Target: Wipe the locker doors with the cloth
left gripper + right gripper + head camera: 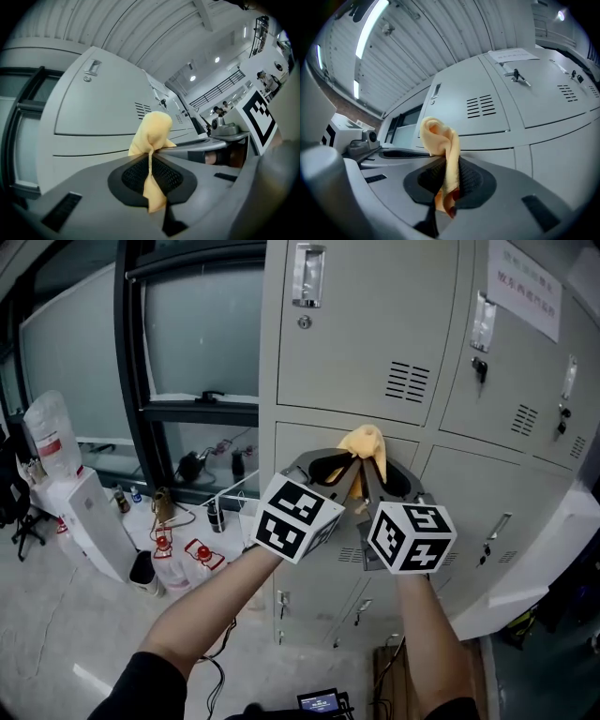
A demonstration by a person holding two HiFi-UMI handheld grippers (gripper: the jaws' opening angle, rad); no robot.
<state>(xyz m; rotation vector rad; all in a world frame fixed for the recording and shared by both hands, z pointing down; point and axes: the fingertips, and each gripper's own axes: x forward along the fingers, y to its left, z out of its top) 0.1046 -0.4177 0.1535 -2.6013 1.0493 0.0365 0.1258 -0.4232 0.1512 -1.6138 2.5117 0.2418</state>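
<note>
A small yellow cloth [365, 448] is bunched up against the grey locker doors [356, 324], just under the seam between the upper and middle door. Both grippers hold it side by side. My left gripper [345, 472] is shut on one end of the cloth [151, 140], which pokes out past its jaws. My right gripper [368, 476] is shut on the other end of the cloth [443, 150]. Vent slots [407, 381] and a handle with a lock [307, 277] sit on the upper door above the cloth.
A dark-framed window [192, 343] stands left of the lockers. On the floor at the left are a white water dispenser [80, 512], several bottles [173, 559] and cables. A paper notice [523, 282] hangs on the top right door. An open locker door [534, 559] juts out at the right.
</note>
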